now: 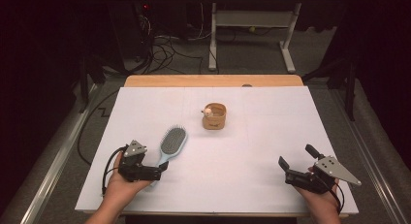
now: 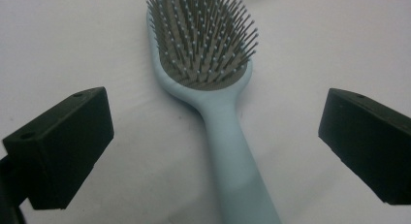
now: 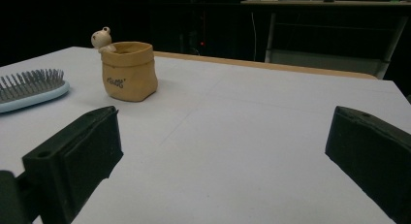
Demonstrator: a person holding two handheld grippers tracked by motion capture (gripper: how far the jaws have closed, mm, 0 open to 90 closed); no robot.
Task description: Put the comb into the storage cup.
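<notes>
A light blue hairbrush (image 1: pixel 172 142) lies bristles up on the white tabletop (image 1: pixel 252 151), left of centre, with its handle pointing toward the person. My left gripper (image 1: pixel 161 170) is at the handle's end, open. In the left gripper view the hairbrush (image 2: pixel 213 73) runs up between the two wide-apart jaws of the left gripper (image 2: pixel 215 118), and neither jaw touches the handle. A small tan pot (image 1: pixel 214 117) with a little round-headed figure (image 1: pixel 207 111) on its rim stands mid-table. My right gripper (image 1: pixel 296 157) rests open at the front right with nothing between its jaws. The right gripper view looks between the spread jaws of the right gripper (image 3: pixel 225 132) toward the pot (image 3: pixel 129 71) and the brush head (image 3: pixel 31 88).
A strip of wooden table (image 1: pixel 213 81) shows beyond the white cover's far edge. On the floor behind are a white desk frame (image 1: pixel 252 20) and loose cables (image 1: pixel 165 49). A metal rail (image 1: pixel 53 161) runs along the left of the table.
</notes>
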